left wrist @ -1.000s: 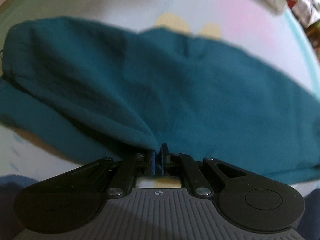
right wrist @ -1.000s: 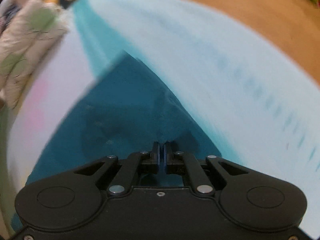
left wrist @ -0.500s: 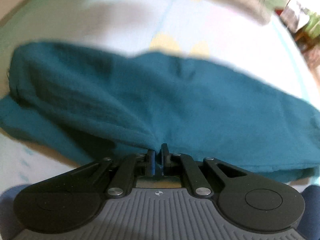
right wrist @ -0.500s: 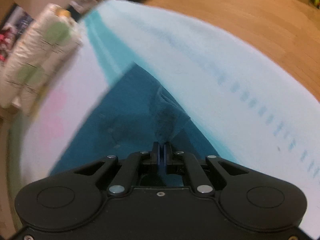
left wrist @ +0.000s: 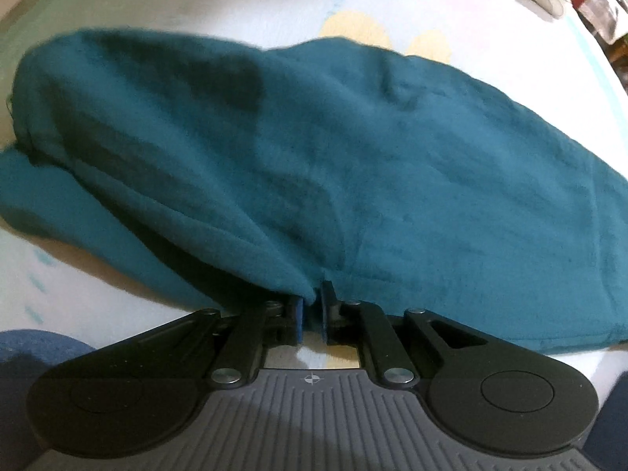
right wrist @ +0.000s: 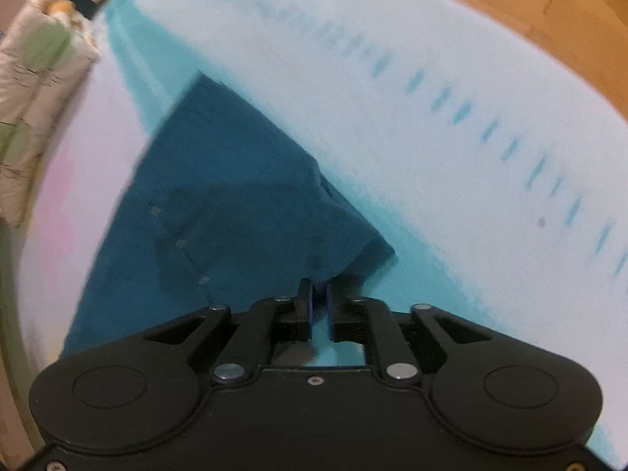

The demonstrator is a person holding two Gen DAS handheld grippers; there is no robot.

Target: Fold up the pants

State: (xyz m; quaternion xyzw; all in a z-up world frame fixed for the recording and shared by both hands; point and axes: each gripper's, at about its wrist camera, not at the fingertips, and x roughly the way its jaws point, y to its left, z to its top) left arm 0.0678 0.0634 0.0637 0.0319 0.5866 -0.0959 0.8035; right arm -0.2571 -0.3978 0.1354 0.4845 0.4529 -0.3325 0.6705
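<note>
The teal pants [left wrist: 353,165] lie folded over on a pale printed sheet. In the left wrist view my left gripper [left wrist: 313,302] sits at the near edge of the cloth, its blue pads slightly apart with a fold of the pants between them. In the right wrist view my right gripper [right wrist: 318,294] is at a corner of the pants [right wrist: 235,196], its pads a little apart with the cloth edge just at the tips. The upper layer lies over the lower one.
The sheet [right wrist: 431,157] has a turquoise band and dashed blue marks. A rolled quilt [right wrist: 35,90] lies at the far left of the right wrist view. Wooden floor [right wrist: 549,19] shows beyond the sheet's edge. A yellow print [left wrist: 353,29] lies behind the pants.
Both grippers have lowered the cloth onto the sheet. Their pads, pressed together before, now stand slightly apart.
</note>
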